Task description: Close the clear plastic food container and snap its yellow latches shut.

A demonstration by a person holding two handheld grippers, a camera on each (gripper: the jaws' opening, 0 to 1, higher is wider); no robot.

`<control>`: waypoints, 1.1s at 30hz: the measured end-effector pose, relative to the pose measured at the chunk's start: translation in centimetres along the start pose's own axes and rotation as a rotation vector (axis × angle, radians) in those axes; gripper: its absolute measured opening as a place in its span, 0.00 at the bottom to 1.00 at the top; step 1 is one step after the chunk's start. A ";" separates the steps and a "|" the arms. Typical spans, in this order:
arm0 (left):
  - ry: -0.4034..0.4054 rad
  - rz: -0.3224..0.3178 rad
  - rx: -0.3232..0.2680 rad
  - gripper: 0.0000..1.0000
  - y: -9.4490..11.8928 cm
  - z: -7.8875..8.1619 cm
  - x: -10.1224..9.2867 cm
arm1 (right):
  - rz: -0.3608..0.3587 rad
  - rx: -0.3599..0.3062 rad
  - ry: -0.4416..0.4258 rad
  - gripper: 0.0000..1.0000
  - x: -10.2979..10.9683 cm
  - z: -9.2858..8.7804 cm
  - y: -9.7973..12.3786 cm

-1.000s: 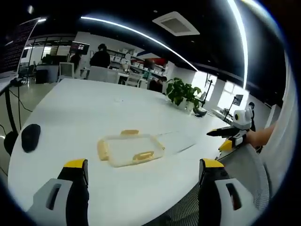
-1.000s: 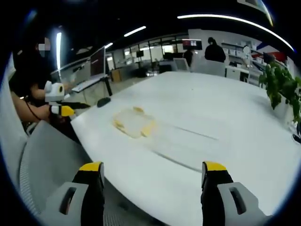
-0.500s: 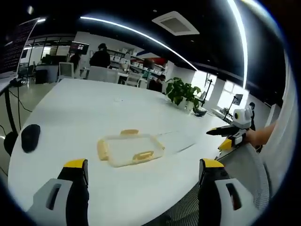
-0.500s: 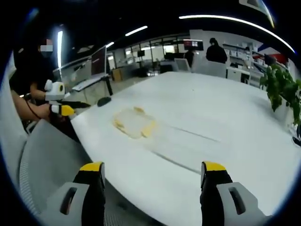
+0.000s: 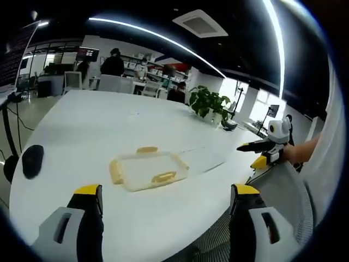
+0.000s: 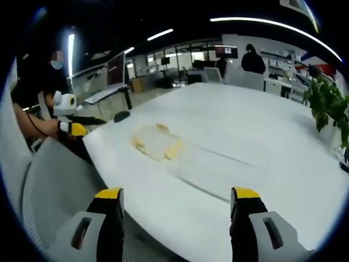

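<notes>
**Container lies on the table, both grippers held back with jaws wide**

In the left gripper view, the clear plastic food container with yellow latches (image 5: 146, 171) lies flat on the large white oval table (image 5: 98, 120), ahead of the left gripper (image 5: 161, 202) and slightly left of the middle of the gap between its jaws. Those grey, yellow-tipped jaws stand wide apart with nothing between them, well short of the container. A clear flat plastic lid (image 5: 203, 159) lies on the table just beside the container on its right; whether the two touch cannot be told. A black computer mouse (image 5: 32, 161) sits near the table's left edge, well apart from the container. A green potted plant (image 5: 208, 102) stands at the far side of the table.

The right gripper (image 5: 260, 154) shows at the right of this view, beyond the table's edge, held in a person's hand (image 5: 297, 154).

In the right gripper view, the container (image 6: 156, 142) lies far ahead and left of centre, the lid (image 6: 210, 164) stretching from it toward the right. This gripper's (image 6: 174, 206) own jaws are also spread wide and empty, near the table's edge. A grey mesh chair back (image 6: 54, 185) fills the lower left.
</notes>
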State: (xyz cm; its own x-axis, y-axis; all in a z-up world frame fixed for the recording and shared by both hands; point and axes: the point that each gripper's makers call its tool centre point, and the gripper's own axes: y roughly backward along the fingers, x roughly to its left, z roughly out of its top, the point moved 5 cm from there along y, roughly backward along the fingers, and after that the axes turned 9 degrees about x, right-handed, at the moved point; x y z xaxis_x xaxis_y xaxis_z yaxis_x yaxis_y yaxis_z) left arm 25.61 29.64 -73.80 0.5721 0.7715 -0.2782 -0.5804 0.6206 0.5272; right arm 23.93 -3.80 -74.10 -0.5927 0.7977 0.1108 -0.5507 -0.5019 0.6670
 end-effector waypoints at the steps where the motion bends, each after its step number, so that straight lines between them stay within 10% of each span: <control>1: -0.004 -0.004 0.006 0.98 -0.1 0.0 0.0 | 0.001 0.002 0.002 0.80 0.0 0.0 0.0; 33: -0.184 -0.040 0.149 0.89 -2.7 0.3 0.6 | 0.063 0.079 0.176 0.69 0.2 2.0 -2.3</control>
State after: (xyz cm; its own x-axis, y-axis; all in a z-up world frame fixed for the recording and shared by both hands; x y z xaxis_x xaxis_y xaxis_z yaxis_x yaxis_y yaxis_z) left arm 27.72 28.40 -75.15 0.6970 0.6996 -0.1574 -0.4708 0.6120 0.6355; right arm 26.24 -1.82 -74.18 -0.7221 0.6912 0.0281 -0.4657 -0.5158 0.7191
